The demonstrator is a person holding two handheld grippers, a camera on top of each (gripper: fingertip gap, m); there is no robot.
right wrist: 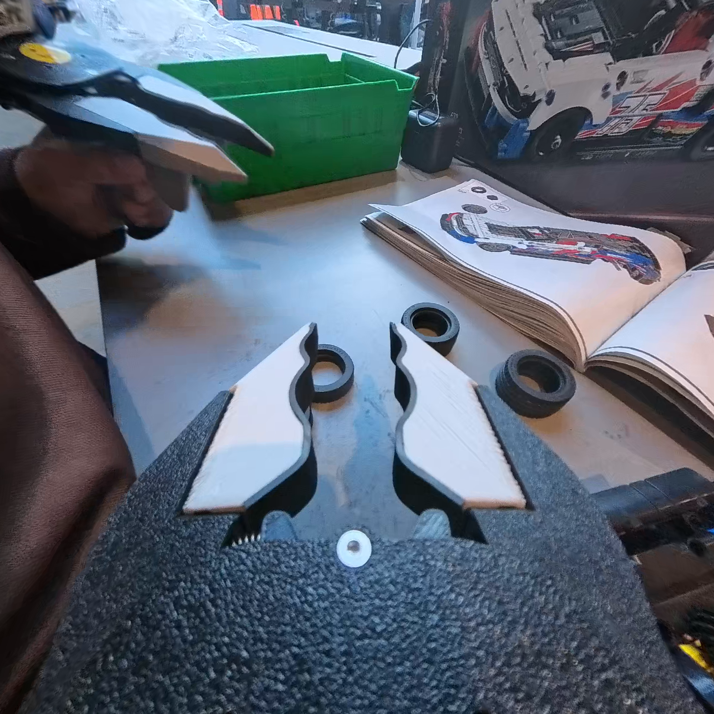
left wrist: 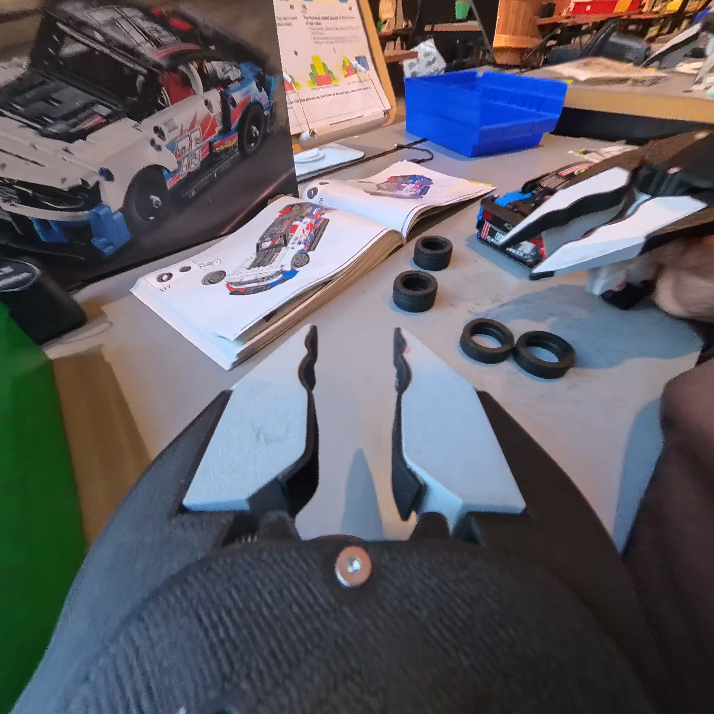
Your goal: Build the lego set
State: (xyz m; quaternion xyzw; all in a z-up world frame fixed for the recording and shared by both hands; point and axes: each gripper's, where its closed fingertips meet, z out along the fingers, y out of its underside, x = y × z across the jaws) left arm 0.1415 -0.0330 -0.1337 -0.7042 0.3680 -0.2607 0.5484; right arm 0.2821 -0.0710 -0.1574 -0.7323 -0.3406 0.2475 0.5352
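Jaws apart and empty on left gripper (left wrist: 353, 332) and right gripper (right wrist: 352, 328), four black tyres (left wrist: 414, 291) on grey table (left wrist: 502, 444)

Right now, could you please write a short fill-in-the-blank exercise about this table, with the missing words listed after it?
1. The number of loose black tires on the table is ____.
2. The booklet lies ____, showing pictures of a car.
3. The bin beyond the left gripper is ____ in colour.
4. Both the left gripper and the right gripper have their jaws ____.

Missing words: four; open; green; open
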